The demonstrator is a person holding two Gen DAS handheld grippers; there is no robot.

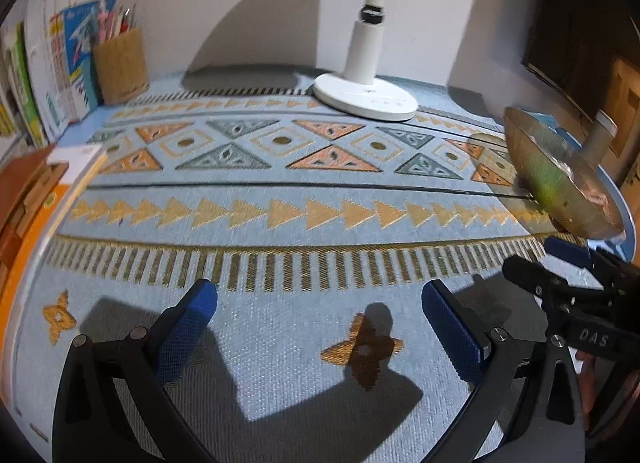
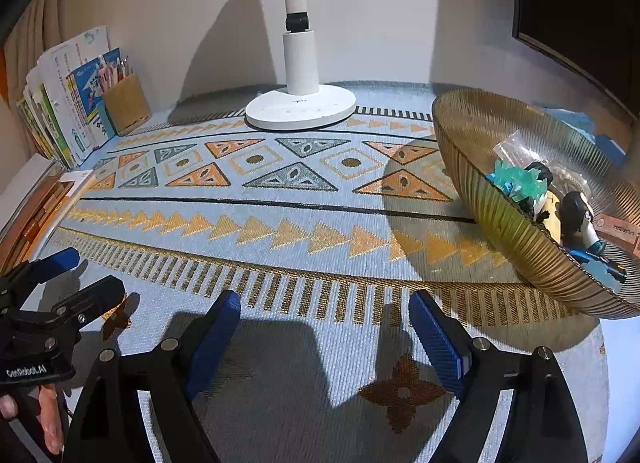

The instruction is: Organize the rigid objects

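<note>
We look along both claws at a worktop point(image 2: 616, 347) spread with a pale blue woven cloth point(image 2: 280, 219) patterned in orange and grey triangles. Left claw point(image 1: 320, 317): blue pads point(image 1: 188, 327) spread wide, nothing between them, only the cloth and our own shadow below. Right claw point(image 2: 324, 327): jaws likewise standing well apart, nothing gripped, hovering over a brown flower motif in the weave. Each claw shows at the edge of the other's view, so the two hang side by side, near but apart; a few fingertips of the person's hand point(image 2: 48, 423) show beneath the left one in the right wrist view. The task's things sit to the right: a ribbed amber glass bowl point(image 2: 472, 131) resting on the cloth, near the right claw and well apart from the left. Inside it we make out a translucent green toy piece point(image 2: 520, 181), a small black-and-white figure point(image 2: 578, 217), a clear plastic bag point(image 2: 514, 149) and a pinkish box point(image 2: 618, 231) (the lettering is too small to read). Behind, against the wall, a white lamp base point(image 2: 300, 107) with its upright stem. At far left, a tan pen holder point(image 2: 126, 103) with pens, beside a row of upright books and leaflets point(image 2: 68, 103). A dark monitor edge point(image 2: 580, 3) at upper right.
</note>
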